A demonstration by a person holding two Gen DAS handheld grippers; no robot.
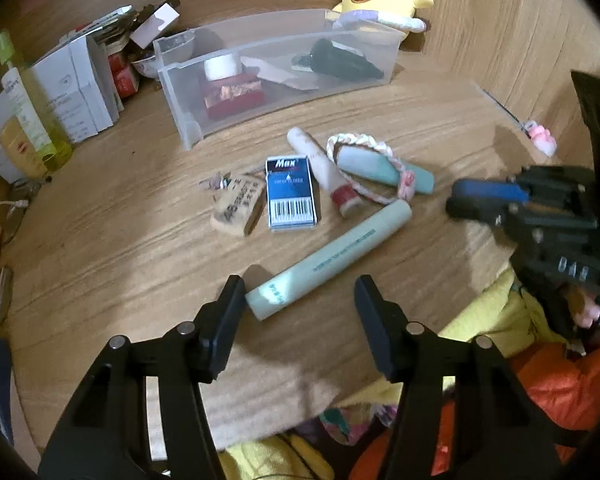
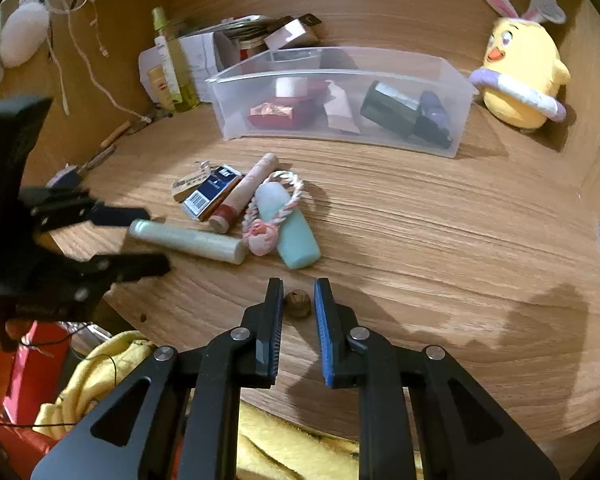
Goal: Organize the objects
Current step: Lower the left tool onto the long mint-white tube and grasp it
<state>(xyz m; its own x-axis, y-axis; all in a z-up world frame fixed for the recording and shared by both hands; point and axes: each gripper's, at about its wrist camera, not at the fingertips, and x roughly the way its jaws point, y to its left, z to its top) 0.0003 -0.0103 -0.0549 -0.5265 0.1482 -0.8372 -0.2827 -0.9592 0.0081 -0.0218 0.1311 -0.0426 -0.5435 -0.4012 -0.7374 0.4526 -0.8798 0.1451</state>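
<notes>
At the table's (image 2: 440, 248) near edge, the right gripper's (image 2: 298, 285) jaws stand almost together around a small brown, rough, round lump (image 2: 298, 303) on the wood. Whether the pads actually pinch it cannot be told. A piece this small and round could squirt out of a pinch or roll off the near edge onto the yellow cloth (image 2: 100, 364) below.

Beside it, the left gripper's (image 1: 300, 294) 2 jaws are apart, straddling the near end of a long pale-green plastic tube (image 1: 328, 256). 1 pad sits against the end and the other is clear of it. Gripped so close to its end, the smooth tube may droop or swivel when lifted. Its far end could then sweep the pile just beyond it: a blue-and-white "Max" box (image 1: 290, 192), a pink tube with a red cap (image 1: 324, 172) and a stubby teal tube (image 1: 384, 168) looped by a pink-and-white braided cord (image 1: 360, 140).

Farther back waits the clear plastic bin (image 1: 180, 120), already part-filled. With both grippers working close together, a clash on the way there is likely.
</notes>
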